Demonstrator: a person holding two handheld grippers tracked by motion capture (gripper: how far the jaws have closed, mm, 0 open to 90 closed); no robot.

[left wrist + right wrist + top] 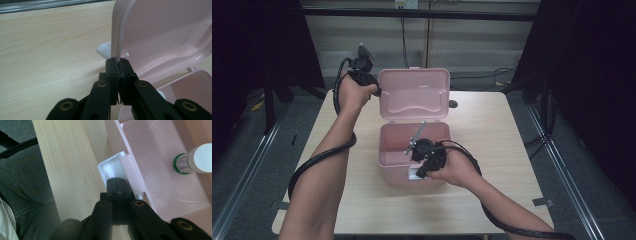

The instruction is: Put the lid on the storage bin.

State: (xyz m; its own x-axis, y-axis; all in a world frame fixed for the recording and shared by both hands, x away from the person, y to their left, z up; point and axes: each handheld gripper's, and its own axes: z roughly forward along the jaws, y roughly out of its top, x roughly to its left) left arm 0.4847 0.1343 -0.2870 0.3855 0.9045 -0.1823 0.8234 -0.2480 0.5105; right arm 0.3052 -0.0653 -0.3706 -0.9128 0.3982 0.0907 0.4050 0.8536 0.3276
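Raised pink plastic box lid fully, pinched by left gripper; right gripper closed, empty, near white latch; small bottle left inside

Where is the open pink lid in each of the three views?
High view: the lid stands upright at upper centre, behind the box; the left gripper pinches its left edge.
Left gripper view: upper right, edge between the jaws.
Right gripper view: not in it.
Shared landmark: the wooden table.
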